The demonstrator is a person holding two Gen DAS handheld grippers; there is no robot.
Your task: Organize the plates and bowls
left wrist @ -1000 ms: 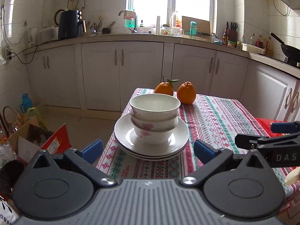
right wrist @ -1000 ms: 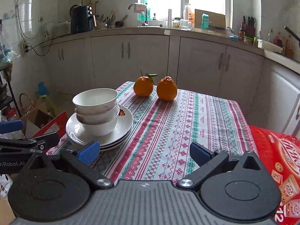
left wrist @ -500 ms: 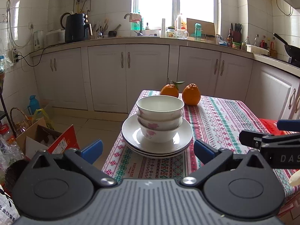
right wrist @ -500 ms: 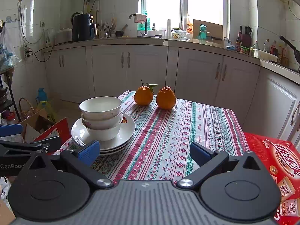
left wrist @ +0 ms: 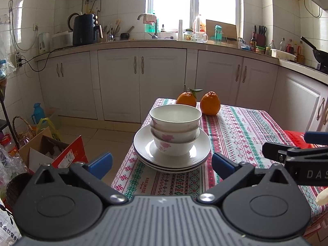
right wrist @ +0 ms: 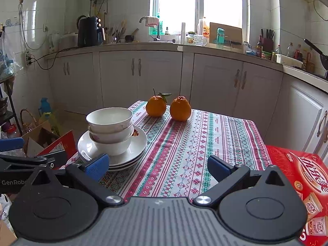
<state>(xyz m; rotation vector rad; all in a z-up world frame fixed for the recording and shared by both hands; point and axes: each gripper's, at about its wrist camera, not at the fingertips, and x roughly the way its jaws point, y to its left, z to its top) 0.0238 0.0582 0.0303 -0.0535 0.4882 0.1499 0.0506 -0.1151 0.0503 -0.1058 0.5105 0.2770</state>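
Three nested bowls (left wrist: 175, 130) stand upright, mouths up, on stacked plates (left wrist: 171, 155) at frame centre, near the table's (left wrist: 242, 131) left edge. Judged rigid, glazed, slippery and breakable; grip the top bowl at its rim. Stack axis is vertical. Left gripper (left wrist: 162, 163) and right gripper (right wrist: 157, 166) both have fingers apart, empty, short of the stack.

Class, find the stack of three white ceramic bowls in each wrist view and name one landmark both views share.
Left wrist: stack of three white ceramic bowls, centre, on the white plates.
Right wrist: left of centre.
Shared landmark: two oranges behind.
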